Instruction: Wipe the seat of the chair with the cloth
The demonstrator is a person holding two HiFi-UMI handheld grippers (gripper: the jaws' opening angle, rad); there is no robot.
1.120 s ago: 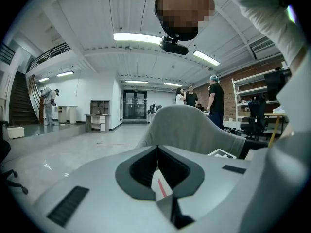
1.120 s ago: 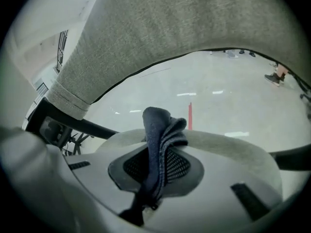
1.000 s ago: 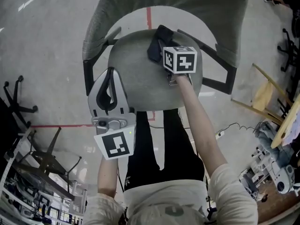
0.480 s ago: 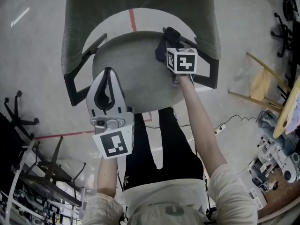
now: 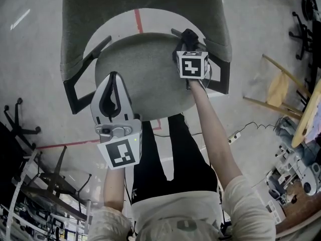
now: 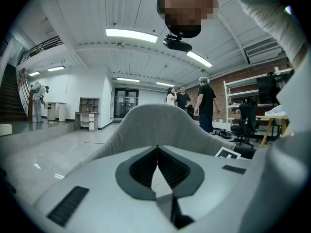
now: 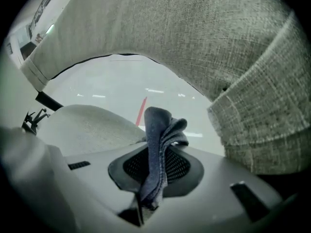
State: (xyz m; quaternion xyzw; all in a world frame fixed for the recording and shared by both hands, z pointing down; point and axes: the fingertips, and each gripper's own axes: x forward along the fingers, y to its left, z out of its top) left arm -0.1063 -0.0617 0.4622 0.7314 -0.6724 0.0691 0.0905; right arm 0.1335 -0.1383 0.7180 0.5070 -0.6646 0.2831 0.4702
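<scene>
One risk: the cloth (image 7: pixel 163 125), clamped in the right gripper's (image 7: pixel 154 154) jaws, snags the armrest (image 5: pixel 223 74) beside the seat (image 5: pixel 145 69); the left gripper's (image 6: pixel 156 152) jaws sit together, empty.

Head camera looks steeply down on the chair (image 5: pixel 145 79). Cameras on the left gripper (image 5: pixel 114 78) and right gripper (image 5: pixel 187 44) sit low and close, both facing its backrest (image 7: pixel 194 33).

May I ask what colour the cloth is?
Dark blue; the cloth shows best in the right gripper view.

Right tool (image 5: pixel 186 46) with dark cloth (image 5: pixel 189 35) at right edge of chair seat (image 5: pixel 140 69)
</scene>
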